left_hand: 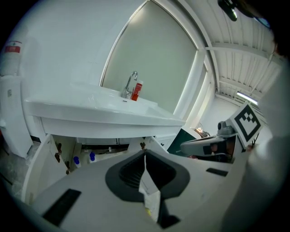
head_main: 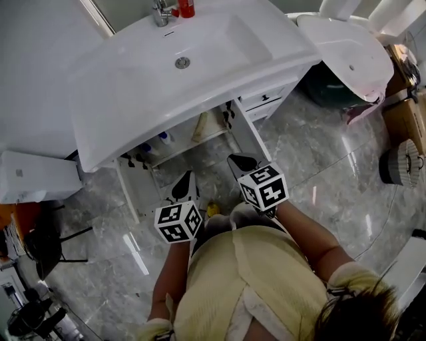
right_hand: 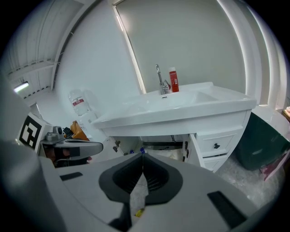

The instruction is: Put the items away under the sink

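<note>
Overhead, both grippers are seen held before the open cabinet (head_main: 136, 188) under the white sink (head_main: 133, 93), whose doors are swung outward. The left gripper (left_hand: 145, 153) is closed. In the left gripper view its dark jaws are brought together at the tips and nothing is held between them. Only a sliver of marbled floor (head_main: 319, 180) is shown through the slit below the tips. The right gripper (right_hand: 142, 154) is closed in the same way. In the right gripper view its jaws meet at the tips and nothing is clamped, and the same floor is glimpsed through the gap. In the head view a small yellow object (head_main: 213, 210) is found lying on the floor between the two grippers, at 6 o'clock from the cabinet opening and touched by neither. Two blue-capped bottles (left_hand: 92, 157) are seen standing inside the cabinet, toward 9 o'clock of its opening. A pale beige item (head_main: 208, 125) is seen deeper inside, but what it is cannot be told. A red bottle (head_main: 187, 8) is placed just beside the faucet (head_main: 162, 12), at 12 o'clock of the basin. A drawer with a dark knob (right_hand: 216, 146) is fitted at 3 o'clock of the cabinet in the right gripper view. A white toilet (head_main: 346, 46) is seen at 2 o'clock in the head view.
</note>
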